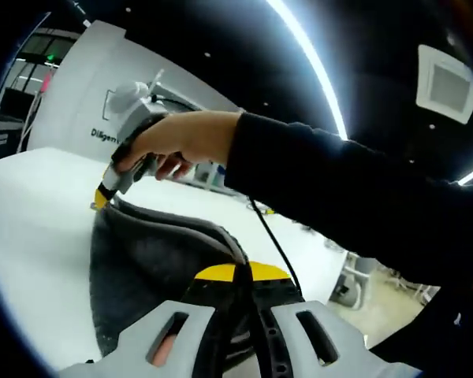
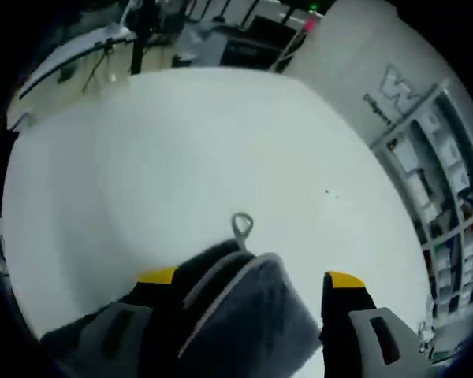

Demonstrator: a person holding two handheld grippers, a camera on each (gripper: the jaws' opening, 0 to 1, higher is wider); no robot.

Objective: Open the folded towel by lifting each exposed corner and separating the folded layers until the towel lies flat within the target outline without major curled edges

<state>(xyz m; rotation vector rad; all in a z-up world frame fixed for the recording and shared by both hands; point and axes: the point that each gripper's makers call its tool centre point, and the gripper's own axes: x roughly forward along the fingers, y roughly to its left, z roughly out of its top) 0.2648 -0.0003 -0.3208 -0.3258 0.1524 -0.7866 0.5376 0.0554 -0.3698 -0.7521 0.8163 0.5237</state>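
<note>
A dark grey towel [image 1: 150, 268] lies bunched on the white table [image 1: 31, 205], with one raised edge running up to my left gripper [image 1: 240, 276]. That gripper's yellow-tipped jaws are shut on the edge. At the towel's far corner is my right gripper [image 1: 102, 195], held by a hand [image 1: 181, 138]. In the right gripper view the towel [image 2: 244, 315] sits between the jaws of the right gripper [image 2: 251, 279], which stand wide apart. The cloth drapes partly over the left jaw. A small hanging loop [image 2: 242, 224] sticks out from the towel's corner onto the table [image 2: 181, 142].
A black sleeve [image 1: 339, 189] crosses the left gripper view, and a thin cable [image 1: 272, 244] trails over the table. A white wall panel [image 1: 87, 87] stands behind the table. Shelving [image 2: 449, 205] lines the room past the table's edge. Wide white surface spreads beyond the towel.
</note>
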